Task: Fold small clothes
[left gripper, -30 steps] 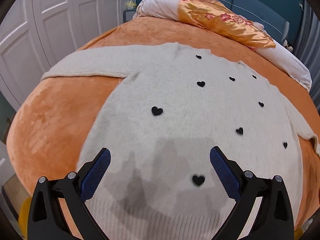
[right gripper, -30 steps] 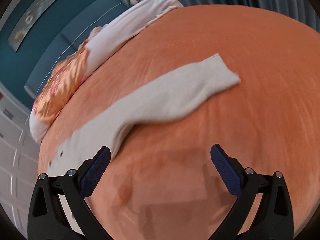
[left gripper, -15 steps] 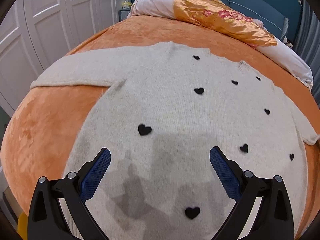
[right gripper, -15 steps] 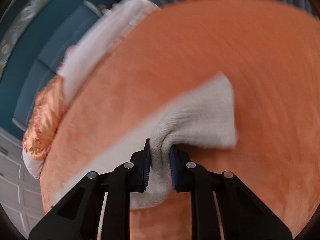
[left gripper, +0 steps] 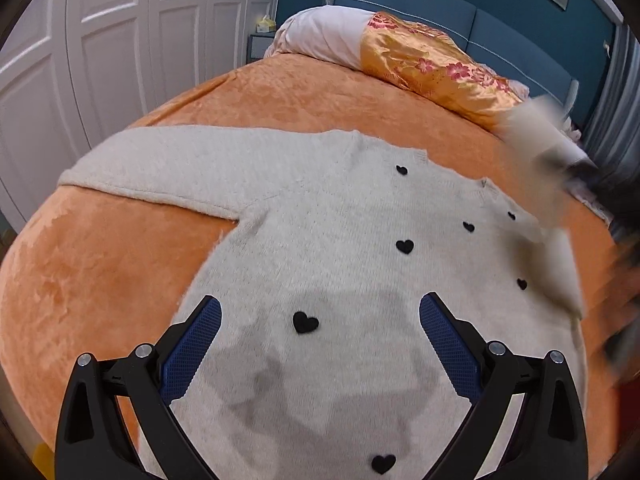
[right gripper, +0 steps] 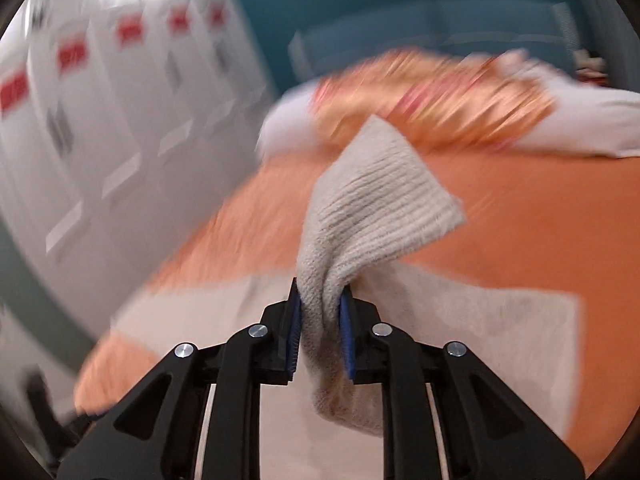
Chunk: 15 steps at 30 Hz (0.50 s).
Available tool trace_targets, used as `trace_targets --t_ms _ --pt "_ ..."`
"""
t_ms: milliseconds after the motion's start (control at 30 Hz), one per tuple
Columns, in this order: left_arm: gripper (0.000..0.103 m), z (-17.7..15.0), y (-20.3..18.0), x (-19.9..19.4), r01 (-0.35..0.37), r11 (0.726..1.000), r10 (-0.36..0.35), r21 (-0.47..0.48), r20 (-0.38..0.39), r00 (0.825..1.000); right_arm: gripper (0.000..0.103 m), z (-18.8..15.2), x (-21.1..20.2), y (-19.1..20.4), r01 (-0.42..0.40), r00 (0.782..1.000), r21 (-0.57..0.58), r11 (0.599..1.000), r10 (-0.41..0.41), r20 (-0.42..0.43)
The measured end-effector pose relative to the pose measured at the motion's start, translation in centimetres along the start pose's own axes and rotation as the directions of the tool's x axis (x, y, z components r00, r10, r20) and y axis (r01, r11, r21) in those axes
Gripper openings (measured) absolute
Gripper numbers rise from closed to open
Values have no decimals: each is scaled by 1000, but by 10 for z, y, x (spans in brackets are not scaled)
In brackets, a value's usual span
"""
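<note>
A cream knit sweater [left gripper: 320, 248] with small black hearts lies flat, front up, on the orange bedspread [left gripper: 92, 280]. Its left sleeve [left gripper: 160, 168] stretches out flat to the left. My left gripper [left gripper: 320, 332] is open and empty, hovering over the sweater's lower body. My right gripper [right gripper: 320, 328] is shut on the cuff end of the right sleeve [right gripper: 372, 208] and holds it lifted above the sweater body [right gripper: 500, 320]. In the left wrist view the lifted sleeve [left gripper: 536, 136] shows blurred at the right edge.
A white pillow [left gripper: 320, 36] and a gold floral pillow [left gripper: 432, 68] lie at the bed's head against a blue headboard [left gripper: 500, 24]. White wardrobe doors [left gripper: 100, 52] stand along the bed's left side. Grey curtains [left gripper: 616, 92] hang at the right.
My right gripper closed on the right sleeve's cuff, lifted it and swung it over toward the sweater body. My left gripper stayed open and moved a little over the sweater.
</note>
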<state>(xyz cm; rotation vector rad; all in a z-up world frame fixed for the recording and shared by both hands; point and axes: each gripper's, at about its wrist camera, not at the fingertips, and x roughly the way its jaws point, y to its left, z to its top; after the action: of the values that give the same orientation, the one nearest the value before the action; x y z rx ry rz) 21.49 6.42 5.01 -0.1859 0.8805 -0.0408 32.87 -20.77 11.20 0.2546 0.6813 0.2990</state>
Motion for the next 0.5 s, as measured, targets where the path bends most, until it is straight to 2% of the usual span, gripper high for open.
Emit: trace_targets --t_ms 67,133,167,233,333,367,433,467,500 --pt "97 5 4 6 24 1000 -24 -8 -16 1000 26 -45 62 33 22 986 -79 997 -35 -163" --pt "97 10 8 15 54 998 -54 -12 -38 998 27 -81 91 50 46 962 -140 989 -81 -260" --pt "97 12 9 20 68 998 -69 -16 -47 996 28 -93 94 53 44 957 -146 988 -84 -278" --pt "97 18 10 32 107 994 -109 -34 -67 992 45 -105 72 50 17 966 -98 995 -42 -253" --pt "97 28 6 55 184 979 -192 -84 -102 976 60 -100 23 16 32 985 -4 999 -32 -167" --pt "97 31 1 64 212 972 -223 -102 -112 968 60 -100 -1 -3 67 989 36 997 -62 -134" --pt "97 35 -9 81 222 969 -234 -107 -127 964 60 -103 -36 -39 140 987 112 984 -129 -100" --pt "97 36 -17 94 196 976 -209 -93 -149 967 60 -102 -44 -53 168 983 134 977 -156 -95" --pt "97 36 -20 102 171 982 -184 -84 -168 969 60 -104 -59 -79 237 970 178 955 -223 -95"
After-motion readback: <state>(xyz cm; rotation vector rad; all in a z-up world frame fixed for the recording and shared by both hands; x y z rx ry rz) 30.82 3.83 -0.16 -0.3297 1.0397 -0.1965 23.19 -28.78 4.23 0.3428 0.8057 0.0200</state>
